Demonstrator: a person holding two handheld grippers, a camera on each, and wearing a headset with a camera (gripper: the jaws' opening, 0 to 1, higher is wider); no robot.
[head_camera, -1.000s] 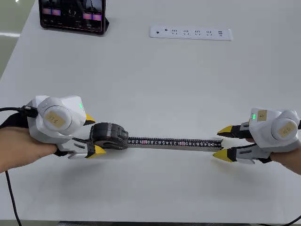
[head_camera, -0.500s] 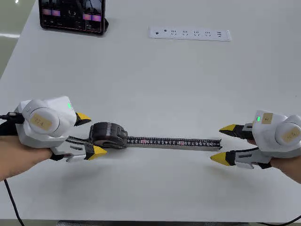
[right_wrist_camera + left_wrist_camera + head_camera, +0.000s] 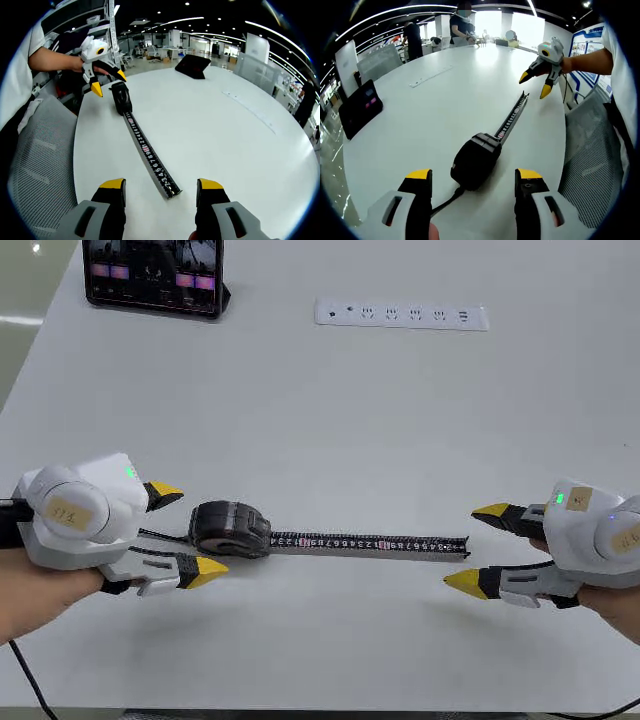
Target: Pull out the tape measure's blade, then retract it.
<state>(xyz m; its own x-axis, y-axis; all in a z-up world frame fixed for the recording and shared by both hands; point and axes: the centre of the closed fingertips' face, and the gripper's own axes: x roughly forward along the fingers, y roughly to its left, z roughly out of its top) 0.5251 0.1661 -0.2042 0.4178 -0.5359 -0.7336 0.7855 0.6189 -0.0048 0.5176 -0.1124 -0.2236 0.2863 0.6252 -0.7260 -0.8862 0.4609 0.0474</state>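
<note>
Workbench (image 3: 330,400): tape measure (image 3: 231,528) before left gripper (image 3: 188,528)

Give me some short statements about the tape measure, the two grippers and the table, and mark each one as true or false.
1. The blade is pulled out and lies flat on the table. True.
2. The right gripper is shut on the tip of the blade. False: its jaws stand open and the tip lies free at their tips, untouched.
3. The left gripper is open, with one jaw on each side of the rear of the case. True.
4. The power strip lies between the two grippers. False: it lies at the far side of the table, well beyond the blade.
</note>
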